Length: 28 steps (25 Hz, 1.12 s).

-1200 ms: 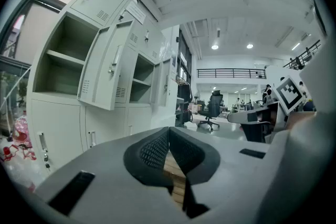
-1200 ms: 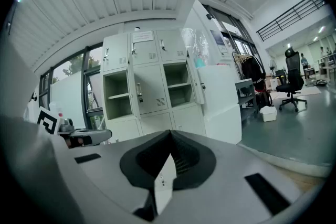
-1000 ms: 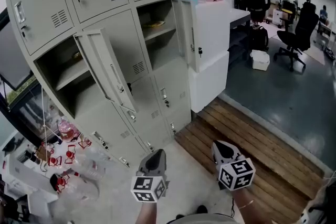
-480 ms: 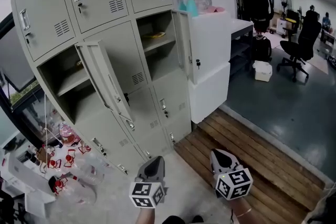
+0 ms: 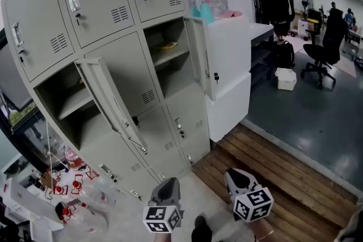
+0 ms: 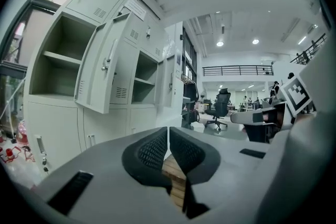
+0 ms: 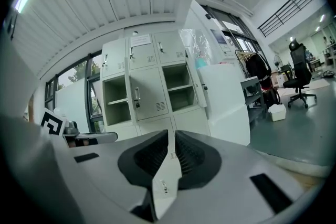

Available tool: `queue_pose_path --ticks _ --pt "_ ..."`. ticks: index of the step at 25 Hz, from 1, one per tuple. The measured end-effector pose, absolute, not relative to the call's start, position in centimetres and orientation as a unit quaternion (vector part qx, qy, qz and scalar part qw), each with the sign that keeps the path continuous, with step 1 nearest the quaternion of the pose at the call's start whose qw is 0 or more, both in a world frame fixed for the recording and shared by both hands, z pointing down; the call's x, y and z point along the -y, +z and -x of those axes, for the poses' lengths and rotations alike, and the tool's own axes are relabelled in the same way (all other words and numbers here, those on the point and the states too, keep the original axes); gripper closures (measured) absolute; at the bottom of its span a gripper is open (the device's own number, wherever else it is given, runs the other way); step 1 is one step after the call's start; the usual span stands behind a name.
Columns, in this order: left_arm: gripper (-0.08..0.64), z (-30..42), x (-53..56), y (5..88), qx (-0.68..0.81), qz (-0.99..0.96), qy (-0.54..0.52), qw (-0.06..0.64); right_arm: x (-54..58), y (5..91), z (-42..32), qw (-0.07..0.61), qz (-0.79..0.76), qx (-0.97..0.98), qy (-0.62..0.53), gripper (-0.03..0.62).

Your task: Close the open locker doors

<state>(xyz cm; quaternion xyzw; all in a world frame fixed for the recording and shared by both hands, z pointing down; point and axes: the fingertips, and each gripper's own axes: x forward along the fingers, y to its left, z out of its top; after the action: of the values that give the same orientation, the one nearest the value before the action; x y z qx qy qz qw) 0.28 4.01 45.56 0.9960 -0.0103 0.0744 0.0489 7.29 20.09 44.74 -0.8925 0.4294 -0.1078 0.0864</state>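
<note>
Nearest, low in the head view: left gripper point(image 5: 168, 184) closed and empty. Just beside it, right gripper point(image 5: 238, 174), jaws a narrow slit apart, just opened, nothing between. Beyond, well apart from both, grey lockers point(image 5: 113, 14). Left open door point(image 5: 110, 102) swung wide. Right open door point(image 5: 199, 59) standing out beside a white cabinet point(image 5: 229, 65).

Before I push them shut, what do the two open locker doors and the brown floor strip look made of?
Left open door and right open door: probably painted sheet steel, matte pale grey, thin folded edges. Floor strip: wood planks, parallel seams.
</note>
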Motion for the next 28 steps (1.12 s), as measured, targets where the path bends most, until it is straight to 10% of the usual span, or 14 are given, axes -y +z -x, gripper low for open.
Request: queue_pose_path --ticks 28 --pt "0.538 -22.3 6.9 45.7 -0.113 -0.988 0.068 0.076 -6.9 40.8 -30.7 0.072 0.933 -0.347 -0.067 0.515"
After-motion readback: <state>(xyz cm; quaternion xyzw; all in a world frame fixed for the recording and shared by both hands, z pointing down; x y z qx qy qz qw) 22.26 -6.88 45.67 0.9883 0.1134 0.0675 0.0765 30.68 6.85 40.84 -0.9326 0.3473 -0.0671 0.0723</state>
